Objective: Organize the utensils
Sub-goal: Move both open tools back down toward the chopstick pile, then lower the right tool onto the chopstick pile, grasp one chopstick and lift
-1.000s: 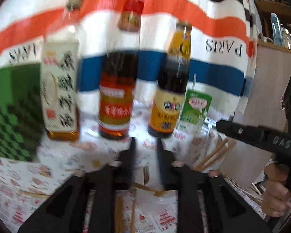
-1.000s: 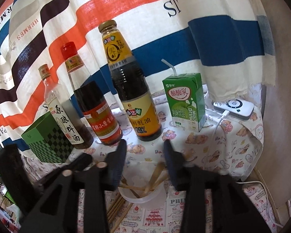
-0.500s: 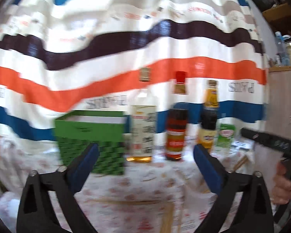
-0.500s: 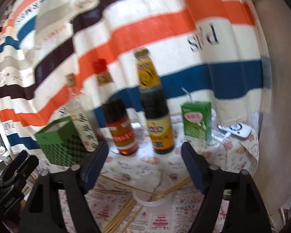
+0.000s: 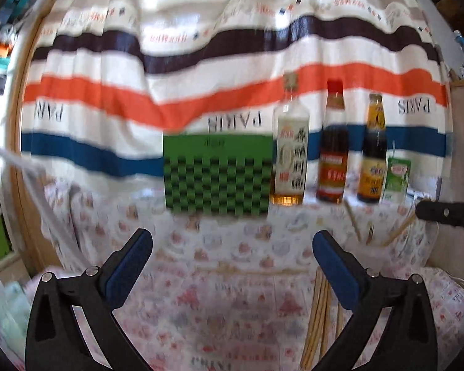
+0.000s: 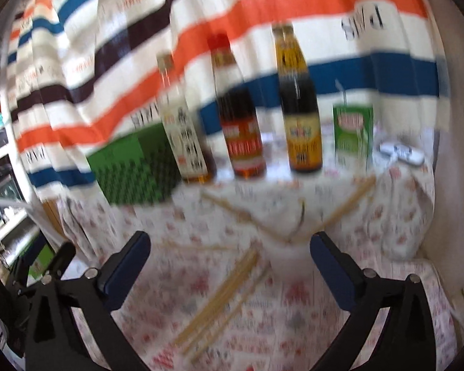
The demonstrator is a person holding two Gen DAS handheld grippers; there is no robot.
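Lower centre of the right wrist view, the loose chopsticks (image 6: 222,296) lie scattered on the printed cloth (image 6: 294,324), w/ more propped in a pale cup (image 6: 286,249): thin, tan, wood-looking sticks. We judge them light, stiff, prone to roll, so pinch mid-length. Left gripper (image 5: 232,266) & right gripper (image 6: 229,262) have just been opening, jaws wide, nothing between them.
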